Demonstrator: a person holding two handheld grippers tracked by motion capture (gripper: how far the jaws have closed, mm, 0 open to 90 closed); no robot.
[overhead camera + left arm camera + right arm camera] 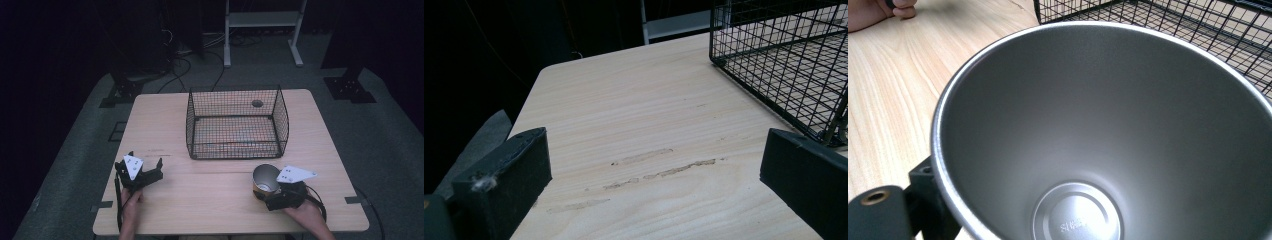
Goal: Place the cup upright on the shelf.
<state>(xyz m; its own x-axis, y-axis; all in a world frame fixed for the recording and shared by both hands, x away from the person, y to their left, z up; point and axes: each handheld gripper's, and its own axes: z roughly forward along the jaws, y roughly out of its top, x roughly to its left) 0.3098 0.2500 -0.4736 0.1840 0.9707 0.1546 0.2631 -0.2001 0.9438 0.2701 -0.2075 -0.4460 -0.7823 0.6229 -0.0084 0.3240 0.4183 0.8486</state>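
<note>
Resting low at the near right of the counter [215,200], the right hand-held gripper [280,192] is clenched around a metal cup [266,179], which tilts with its open mouth up and toward the camera above. In the right gripper view the cup's [1108,125] brushed grey inside spreads wide, and a round stamped disc at its bottom carries raised lettering too small and blurred to read. A black jaw presses against the cup's outer wall at the lower left of that view. The person's right hand [307,215] grips the tool from behind, its grey three-cornered plate on top.

At the near left, the left hand-held gripper [145,172] sits released, its two black jaws spread wide with bare wood between them; the left gripper view shows the pale counter [639,125] marked by a few scuffed streaks. The left hand [131,205] holds it from the near edge.

A black wire basket [237,125] stands upright at the middle of the counter, just beyond the cup and apart from it. Its corner [784,60] shows at the upper right of the left gripper view. No readable writing shows on the basket or the counter.
</note>
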